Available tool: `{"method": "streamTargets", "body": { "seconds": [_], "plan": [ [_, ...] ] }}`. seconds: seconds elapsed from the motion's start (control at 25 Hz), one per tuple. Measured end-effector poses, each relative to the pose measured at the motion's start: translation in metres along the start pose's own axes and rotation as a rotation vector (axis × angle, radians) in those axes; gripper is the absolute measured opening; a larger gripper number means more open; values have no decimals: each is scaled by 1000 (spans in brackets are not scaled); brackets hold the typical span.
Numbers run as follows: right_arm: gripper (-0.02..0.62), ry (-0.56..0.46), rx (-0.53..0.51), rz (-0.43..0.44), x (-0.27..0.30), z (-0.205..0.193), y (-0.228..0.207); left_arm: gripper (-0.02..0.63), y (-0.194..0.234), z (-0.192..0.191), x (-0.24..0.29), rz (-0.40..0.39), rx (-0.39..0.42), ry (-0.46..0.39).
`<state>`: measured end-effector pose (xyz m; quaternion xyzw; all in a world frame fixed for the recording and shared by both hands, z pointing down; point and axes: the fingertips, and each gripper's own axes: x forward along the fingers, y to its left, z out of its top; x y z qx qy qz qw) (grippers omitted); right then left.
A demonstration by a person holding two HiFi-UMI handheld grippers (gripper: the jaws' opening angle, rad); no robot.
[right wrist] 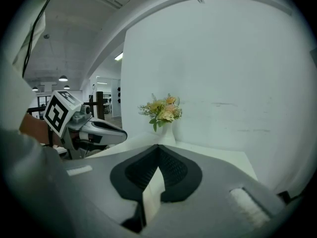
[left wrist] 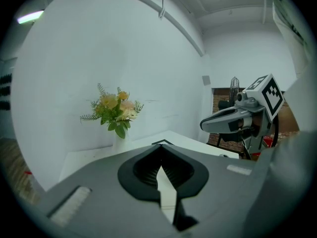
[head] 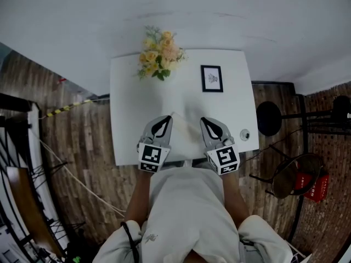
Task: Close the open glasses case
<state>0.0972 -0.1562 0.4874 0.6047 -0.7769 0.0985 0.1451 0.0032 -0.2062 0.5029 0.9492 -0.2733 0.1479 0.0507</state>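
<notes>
glasses case (head: 184, 138): pale, outline faint, on white table (head: 131, 108) near its front edge, between both grippers; left gripper (head: 164, 120), right gripper (head: 207, 121): jaws closed tip to tip, empty; beyond: flowers (head: 159, 53), framed picture (head: 211, 78)

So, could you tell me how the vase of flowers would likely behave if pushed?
The vase of flowers looks top-heavy, a wide bouquet over a narrow vase, so it would probably tip. Its smooth-looking white body may be slippery.
</notes>
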Motion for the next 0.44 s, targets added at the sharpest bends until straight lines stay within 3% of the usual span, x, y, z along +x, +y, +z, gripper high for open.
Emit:
{"method": "streamTargets", "body": {
  "seconds": [0.44],
  "plan": [
    [3, -37, -8, -20, 1, 14, -2, 20, 3, 18, -1, -2, 25, -48]
  ]
}}
